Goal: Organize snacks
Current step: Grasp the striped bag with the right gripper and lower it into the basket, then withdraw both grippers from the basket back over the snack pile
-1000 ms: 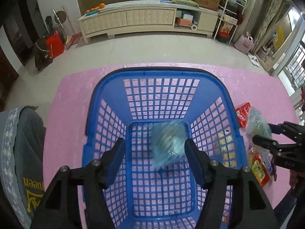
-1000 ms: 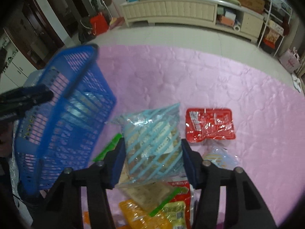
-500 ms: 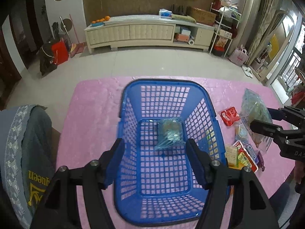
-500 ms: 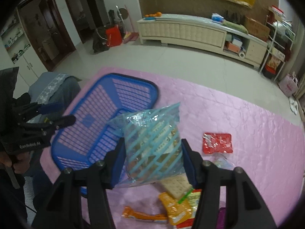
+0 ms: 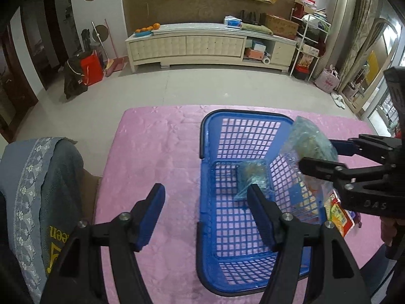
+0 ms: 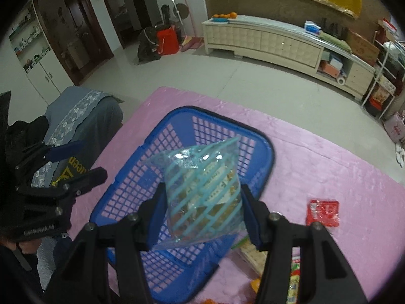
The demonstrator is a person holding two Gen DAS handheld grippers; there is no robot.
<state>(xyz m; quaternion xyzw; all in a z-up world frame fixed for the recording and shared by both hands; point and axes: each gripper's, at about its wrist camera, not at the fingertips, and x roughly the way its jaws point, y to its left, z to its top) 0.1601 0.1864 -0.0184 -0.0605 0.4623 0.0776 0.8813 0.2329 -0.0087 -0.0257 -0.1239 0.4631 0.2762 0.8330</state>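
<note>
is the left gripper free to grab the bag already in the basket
Probably yes. The left gripper is open and empty, and the bag lies uncovered in the open-topped basket. The right gripper's own bag hangs nearby, though.

Snack pile (image 6: pixel 291 273) cut off below.

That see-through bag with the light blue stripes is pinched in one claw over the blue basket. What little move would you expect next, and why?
Probably a short dip toward the basket floor, then letting go. The right gripper has its jaws clamped on the striped bag, which hangs over the blue basket. One similar bag already lies inside, and the left gripper is empty and off to the side.
</note>
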